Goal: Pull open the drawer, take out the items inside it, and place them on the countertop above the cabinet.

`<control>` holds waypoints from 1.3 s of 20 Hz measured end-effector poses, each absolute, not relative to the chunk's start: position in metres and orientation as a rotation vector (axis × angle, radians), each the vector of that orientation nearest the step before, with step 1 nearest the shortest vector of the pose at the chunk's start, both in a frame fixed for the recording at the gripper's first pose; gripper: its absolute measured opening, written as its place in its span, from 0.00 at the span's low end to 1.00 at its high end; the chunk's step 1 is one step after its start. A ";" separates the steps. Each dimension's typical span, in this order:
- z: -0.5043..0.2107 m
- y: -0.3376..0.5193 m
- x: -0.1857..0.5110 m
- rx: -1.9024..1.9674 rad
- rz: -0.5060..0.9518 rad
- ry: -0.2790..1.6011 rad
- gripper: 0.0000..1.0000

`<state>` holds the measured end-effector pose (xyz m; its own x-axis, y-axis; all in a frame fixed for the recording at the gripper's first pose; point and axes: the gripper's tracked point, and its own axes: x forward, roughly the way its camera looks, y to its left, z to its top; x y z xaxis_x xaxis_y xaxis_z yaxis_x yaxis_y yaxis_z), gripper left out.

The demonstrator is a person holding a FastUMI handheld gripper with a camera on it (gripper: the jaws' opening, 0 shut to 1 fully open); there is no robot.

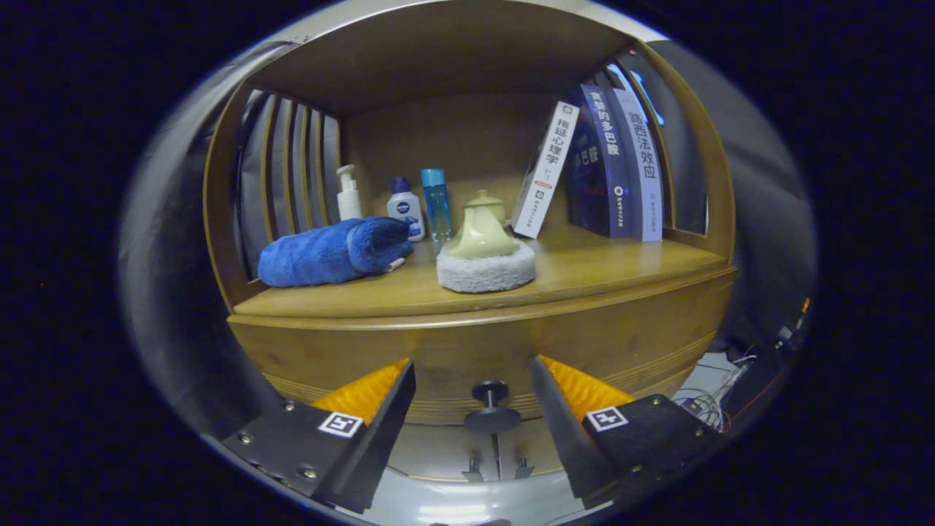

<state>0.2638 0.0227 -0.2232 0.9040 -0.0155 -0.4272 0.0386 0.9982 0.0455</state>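
A wooden cabinet faces me, its drawer front (pixel 482 351) closed under the countertop shelf (pixel 584 274). A dark round knob (pixel 491 405) sticks out of the drawer front. My gripper (pixel 473 380) is open, its two fingers spread to either side of the knob and not touching it. The knob sits between the fingertips, slightly ahead of them. What is inside the drawer is hidden.
On the countertop lie a rolled blue towel (pixel 332 252), a white pump bottle (pixel 348 193), a small white bottle (pixel 405 208), a blue bottle (pixel 436 201), a pale teapot on a fluffy pad (pixel 486 256) and leaning books (pixel 599 164). Two lower door handles (pixel 497 467) show below. Cables (pixel 705 402) lie on the floor at right.
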 end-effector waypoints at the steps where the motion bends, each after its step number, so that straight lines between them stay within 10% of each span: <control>1: -0.216 0.024 0.259 0.046 -0.026 0.431 0.95; 14: -0.004 0.017 0.161 -0.069 -0.105 0.045 0.95; 26: 0.039 -0.011 0.070 -0.085 -0.222 -0.016 0.92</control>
<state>0.0700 -0.0109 0.0385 0.9753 -0.2196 0.0250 0.2210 0.9718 -0.0820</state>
